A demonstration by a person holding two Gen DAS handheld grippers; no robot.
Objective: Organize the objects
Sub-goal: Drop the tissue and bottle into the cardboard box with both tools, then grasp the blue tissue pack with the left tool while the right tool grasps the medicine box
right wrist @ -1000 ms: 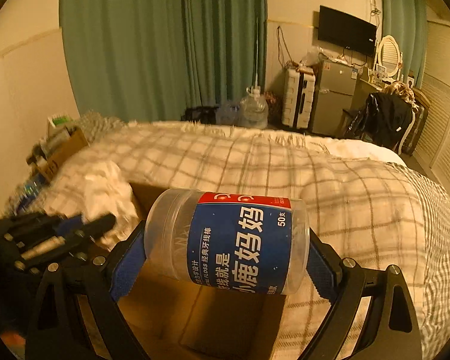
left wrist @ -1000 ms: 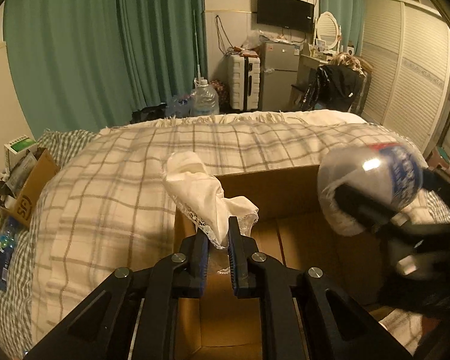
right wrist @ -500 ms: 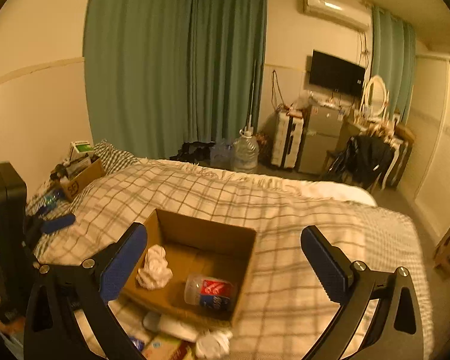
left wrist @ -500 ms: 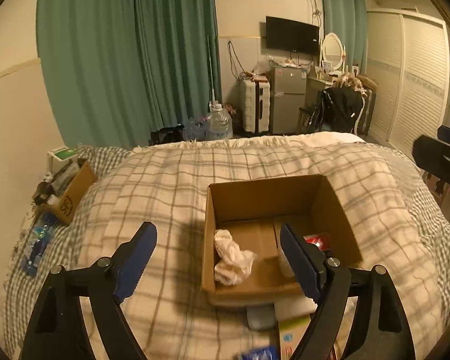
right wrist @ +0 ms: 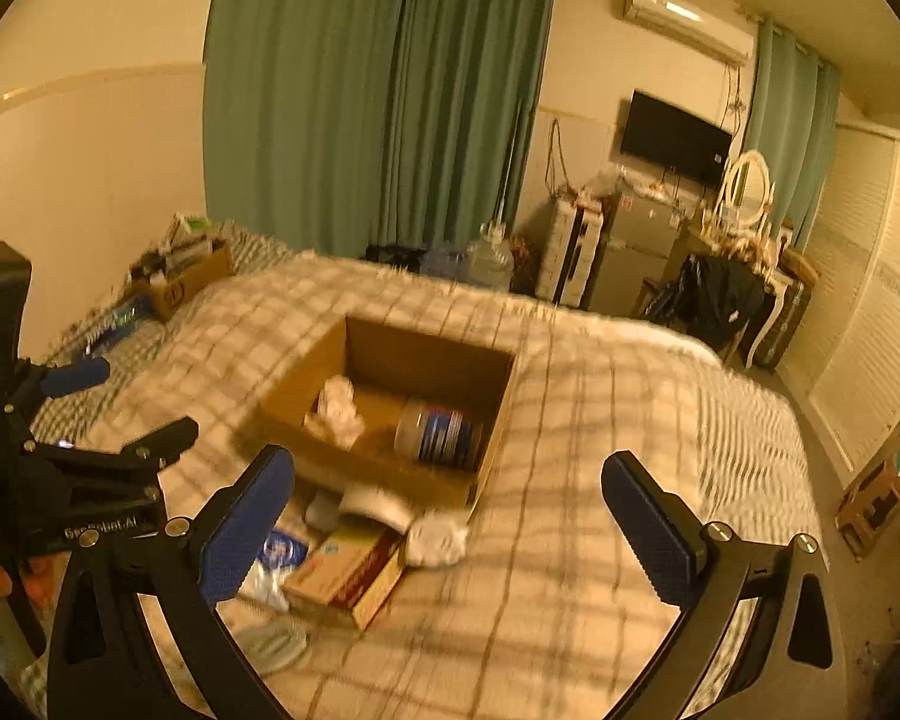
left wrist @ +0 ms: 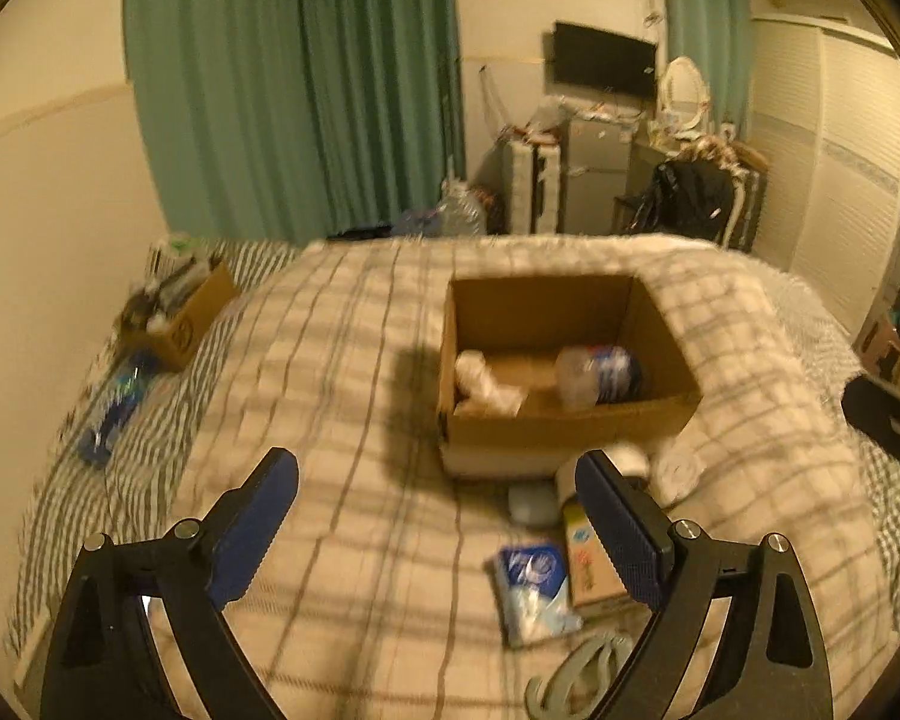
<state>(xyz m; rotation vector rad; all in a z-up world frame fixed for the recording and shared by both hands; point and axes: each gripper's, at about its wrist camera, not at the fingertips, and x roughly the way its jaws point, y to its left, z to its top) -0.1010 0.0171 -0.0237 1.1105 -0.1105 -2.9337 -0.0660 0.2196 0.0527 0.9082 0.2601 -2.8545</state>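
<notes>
On the plaid bed, an open cardboard box (left wrist: 570,423) (right wrist: 378,462) holds a crumpled white cloth (left wrist: 480,384) (right wrist: 336,408) and a clear plastic jar with a blue label (left wrist: 600,375) (right wrist: 435,429) lying on its side. My left gripper (left wrist: 435,461) (right wrist: 135,399) hovers short of the box, its jaws opening with nothing between them. My right gripper (right wrist: 447,459) is open and empty, also back from the box. In front of the box lie a blue tissue pack (left wrist: 534,588), a flat carton (left wrist: 591,564) (right wrist: 348,570) and a white bundle (left wrist: 678,471) (right wrist: 438,540).
A smaller cardboard box of clutter (left wrist: 192,318) and a blue packet (left wrist: 117,402) sit at the bed's left edge by the wall. A grey hook-shaped item (left wrist: 582,672) lies nearest me. Green curtains, a fridge (right wrist: 630,252) and a chair stand beyond the bed.
The left gripper let go of the white cloth and the right let go of the jar; both now lie in the box. Both grippers opened wide and drew back from the box.
</notes>
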